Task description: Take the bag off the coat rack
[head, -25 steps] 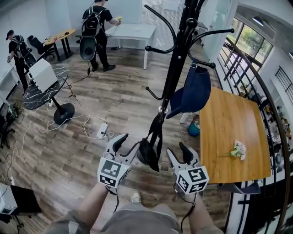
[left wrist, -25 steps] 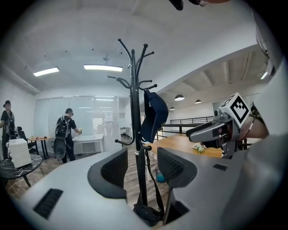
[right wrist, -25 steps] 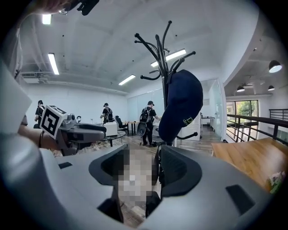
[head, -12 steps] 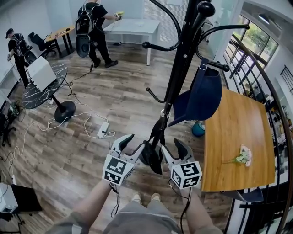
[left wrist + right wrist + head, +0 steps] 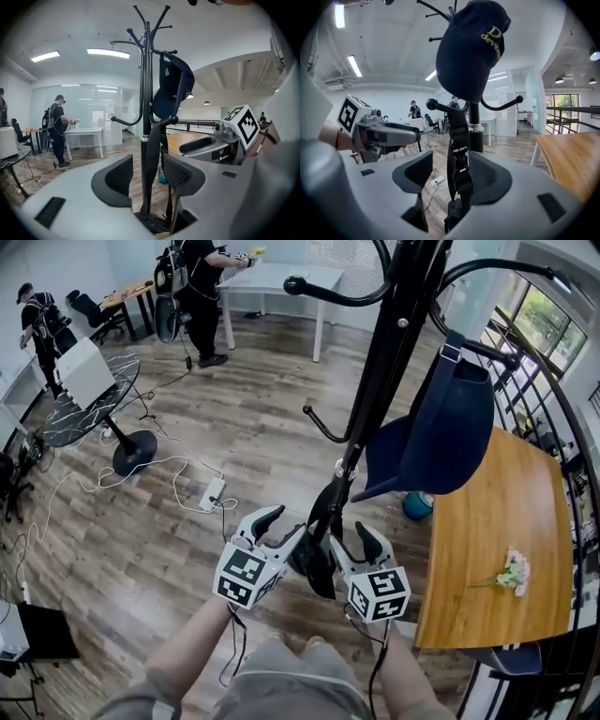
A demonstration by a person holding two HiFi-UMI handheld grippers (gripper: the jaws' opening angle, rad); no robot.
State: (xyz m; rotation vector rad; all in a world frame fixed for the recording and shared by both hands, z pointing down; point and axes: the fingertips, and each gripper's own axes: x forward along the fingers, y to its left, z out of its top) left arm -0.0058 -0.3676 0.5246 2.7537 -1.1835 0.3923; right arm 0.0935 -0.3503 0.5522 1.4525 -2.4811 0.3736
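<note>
A black coat rack rises ahead of me. From one of its low hooks a small black bag hangs by a dark strap. A navy cap sits on a higher hook. My left gripper is just left of the bag and my right gripper just right of it. In the left gripper view the left gripper is open, with the strap in the gap and the bag low between the jaws. The right gripper is open too, around the buckled strap.
A wooden table with a small flower bunch stands at the right, beside a black railing. A power strip and cables lie on the floor at the left. A round stand, a white table and two people are farther back.
My view has come closer to the rack. Both grippers have drawn in toward the hanging bag from either side, and its strap now lies between each pair of jaws.
</note>
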